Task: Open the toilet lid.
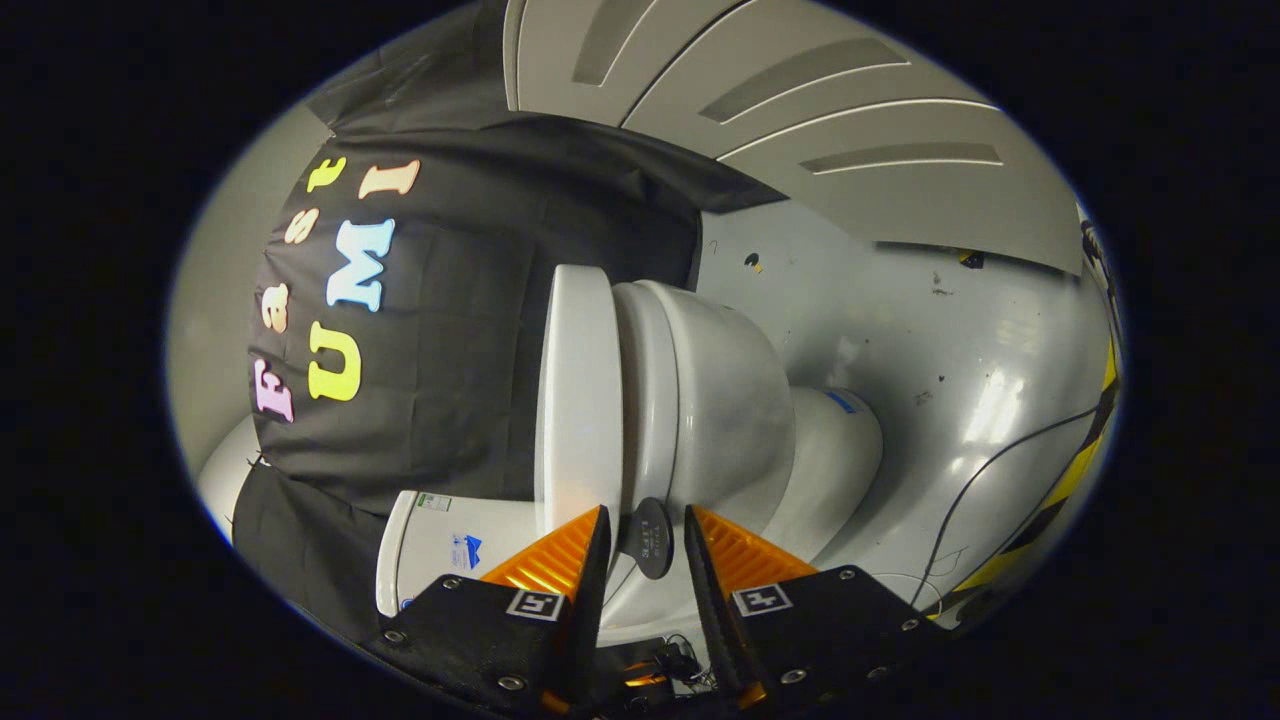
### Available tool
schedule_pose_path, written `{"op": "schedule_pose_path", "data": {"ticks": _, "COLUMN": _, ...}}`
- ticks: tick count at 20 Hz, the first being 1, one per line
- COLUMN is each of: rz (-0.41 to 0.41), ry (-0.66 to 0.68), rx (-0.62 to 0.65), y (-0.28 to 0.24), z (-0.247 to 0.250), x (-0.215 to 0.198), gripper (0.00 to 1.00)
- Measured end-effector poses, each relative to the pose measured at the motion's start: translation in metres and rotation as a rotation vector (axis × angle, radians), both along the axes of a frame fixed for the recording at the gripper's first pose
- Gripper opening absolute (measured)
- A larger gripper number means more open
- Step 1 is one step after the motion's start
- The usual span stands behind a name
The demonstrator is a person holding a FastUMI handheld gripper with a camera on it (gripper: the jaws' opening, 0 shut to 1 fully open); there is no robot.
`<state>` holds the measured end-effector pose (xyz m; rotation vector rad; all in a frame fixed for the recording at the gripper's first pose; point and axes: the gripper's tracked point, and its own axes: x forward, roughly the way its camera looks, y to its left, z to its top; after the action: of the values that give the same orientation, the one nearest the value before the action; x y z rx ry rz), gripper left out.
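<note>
The view is rolled on its side. A white toilet lies ahead, its flat lid [578, 400] down on the seat [645, 400], with the bowl [735, 410] and pedestal [835, 450] beyond. The tank [440, 545] is just past one finger. My gripper [645, 512] is open, its fingers level with the lid's edge and the seat's side. One fingertip [590, 530] overlaps the lid's rim; I cannot tell if it touches. A dark oval knob [652, 540] on the toilet's side sits in the gap between the fingers, and nothing is held.
The black cloth wall [470, 330] hangs behind the lid and tank. The glossy grey floor [950, 350] spreads past the bowl, with a thin black cable [1000, 465] and yellow-black tape [1075, 475] along its edge. A grey panelled wall [830, 120] stands further off.
</note>
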<state>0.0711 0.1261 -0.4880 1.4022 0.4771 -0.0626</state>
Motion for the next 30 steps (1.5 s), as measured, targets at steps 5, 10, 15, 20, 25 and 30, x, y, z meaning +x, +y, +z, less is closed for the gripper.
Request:
{"op": "schedule_pose_path", "data": {"ticks": 5, "rz": 0.030, "ry": -0.039, "rx": -0.006, "y": 0.006, "z": -0.005, "x": 0.011, "gripper": 0.16}}
{"op": "schedule_pose_path", "data": {"ticks": 10, "rz": 0.020, "ry": -0.034, "rx": -0.101, "y": 0.008, "z": 0.000, "x": 0.009, "gripper": 0.03}}
{"op": "schedule_pose_path", "data": {"ticks": 15, "rz": 0.021, "ry": -0.014, "rx": -0.190, "y": 0.009, "z": 0.003, "x": 0.007, "gripper": 0.00}}
{"op": "schedule_pose_path", "data": {"ticks": 20, "rz": 0.059, "ry": 0.003, "rx": -0.275, "y": 0.010, "z": 0.005, "x": 0.007, "gripper": 0.00}}
{"op": "schedule_pose_path", "data": {"ticks": 25, "rz": 0.076, "ry": 0.017, "rx": -0.319, "y": 0.009, "z": 0.011, "x": 0.007, "gripper": 0.00}}
{"op": "schedule_pose_path", "data": {"ticks": 30, "rz": 0.093, "ry": 0.042, "rx": -0.407, "y": 0.010, "z": 0.022, "x": 0.007, "gripper": 0.00}}
